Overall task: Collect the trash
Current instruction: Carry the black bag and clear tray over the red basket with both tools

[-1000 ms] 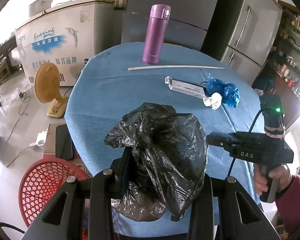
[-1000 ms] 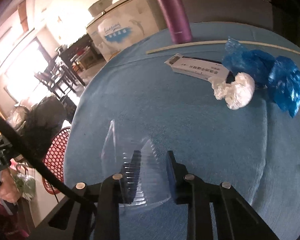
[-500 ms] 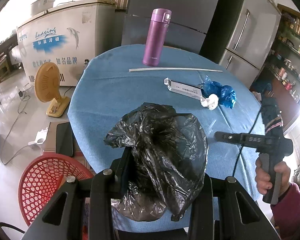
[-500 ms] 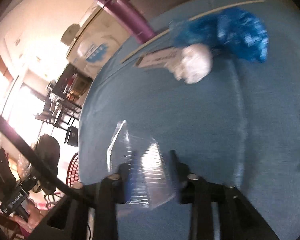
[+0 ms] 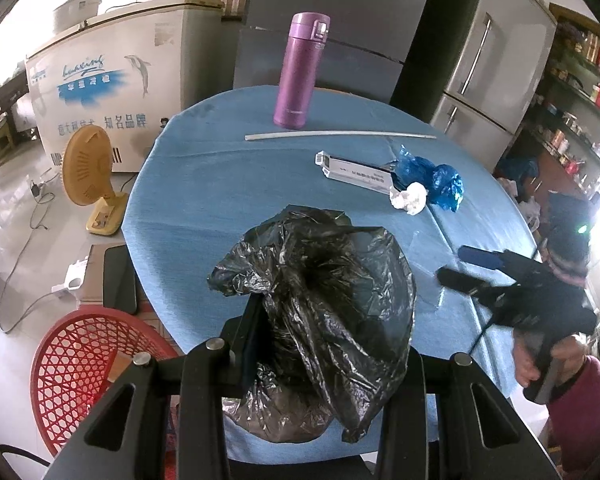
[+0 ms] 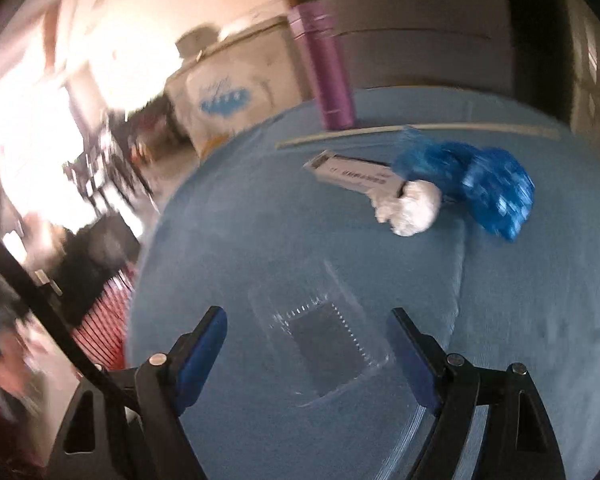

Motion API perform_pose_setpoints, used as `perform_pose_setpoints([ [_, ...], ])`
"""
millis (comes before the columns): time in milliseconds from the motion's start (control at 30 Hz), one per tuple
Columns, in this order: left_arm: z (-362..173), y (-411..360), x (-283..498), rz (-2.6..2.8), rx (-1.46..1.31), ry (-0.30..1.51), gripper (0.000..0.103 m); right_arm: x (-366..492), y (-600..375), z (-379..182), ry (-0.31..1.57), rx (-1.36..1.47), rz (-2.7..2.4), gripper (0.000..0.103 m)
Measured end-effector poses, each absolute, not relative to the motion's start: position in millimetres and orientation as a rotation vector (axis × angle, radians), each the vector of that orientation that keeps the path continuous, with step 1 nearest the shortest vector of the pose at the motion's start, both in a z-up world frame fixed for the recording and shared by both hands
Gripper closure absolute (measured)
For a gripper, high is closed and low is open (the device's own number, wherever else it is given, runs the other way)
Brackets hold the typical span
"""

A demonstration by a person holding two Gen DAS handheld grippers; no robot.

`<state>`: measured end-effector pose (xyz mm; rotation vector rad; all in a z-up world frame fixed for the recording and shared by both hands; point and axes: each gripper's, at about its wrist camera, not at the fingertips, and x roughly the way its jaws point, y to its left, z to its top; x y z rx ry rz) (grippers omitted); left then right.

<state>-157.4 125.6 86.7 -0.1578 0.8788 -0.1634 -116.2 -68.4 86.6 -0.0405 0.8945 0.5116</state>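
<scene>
1. Left gripper [image 5: 320, 336] is pinching the crumpled black trash bag [image 5: 324, 312], which bunches up between its fingers and hangs over the near edge of the round blue-covered table [image 5: 220, 200].
2. Right gripper [image 6: 306, 332] has its blue-padded fingers [image 6: 202, 344] spread wide. A clear plastic clamshell tray [image 6: 324, 336] lies flat on the cloth between them, and neither finger seems to touch it, though that view is pretty blurry.
3. From the left wrist view the right gripper [image 5: 476, 268] sits low over the right side of the table, just right of the bag.
4. Rest of the trash sits further back on the right: a white crumpled tissue [image 5: 410, 198] touching a long white carton [image 5: 356, 172], with a scrunched blue plastic bag [image 5: 432, 180] right beside the tissue.
5. Far side has a long pale strip [image 5: 340, 134] lying across the cloth and a purple thermos [image 5: 298, 70] standing upright just behind it.
6. On the floor to the left: a red plastic basket [image 5: 84, 360], a yellow desk fan [image 5: 88, 168], and a white chest freezer [image 5: 108, 88] further back.
</scene>
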Motion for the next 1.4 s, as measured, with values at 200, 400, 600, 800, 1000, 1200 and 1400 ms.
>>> perform_pose_setpoints([
  [200, 87.0, 125.1, -157.0, -0.164, -0.156, 0.88, 0.064, -109.6, -49.2, 67.3, 0.928, -0.156, 0.454, 0.03],
  [400, 87.3, 130.4, -159.1, -0.154, -0.161, 0.877, 0.064, -108.5, -63.6, 68.3, 0.93, -0.071, 0.443, 0.049],
  [600, 94.3, 142.3, -168.4, -0.113, -0.184, 0.859, 0.064, -108.0, -55.0, 76.7, 0.956, 0.05, 0.498, 0.049],
  [800, 106.1, 162.2, -186.0, 0.002, -0.167, 0.826, 0.064, -110.6, -24.4, 87.3, 0.976, 0.133, 0.602, 0.049],
  [1000, 111.3, 186.7, -204.0, 0.128, -0.134, 0.811, 0.064, -114.1, 13.6, 92.2, 0.987, 0.142, 0.677, 0.049],
  [1200, 105.8, 209.4, -217.8, 0.221, -0.107, 0.814, 0.064, -121.7, 50.4, 96.3, 1.004, 0.129, 0.741, 0.049],
  [1400, 95.7, 230.9, -227.4, 0.271, -0.119, 0.837, 0.064, -126.4, 85.6, 94.2, 1.035, 0.137, 0.797, 0.049],
])
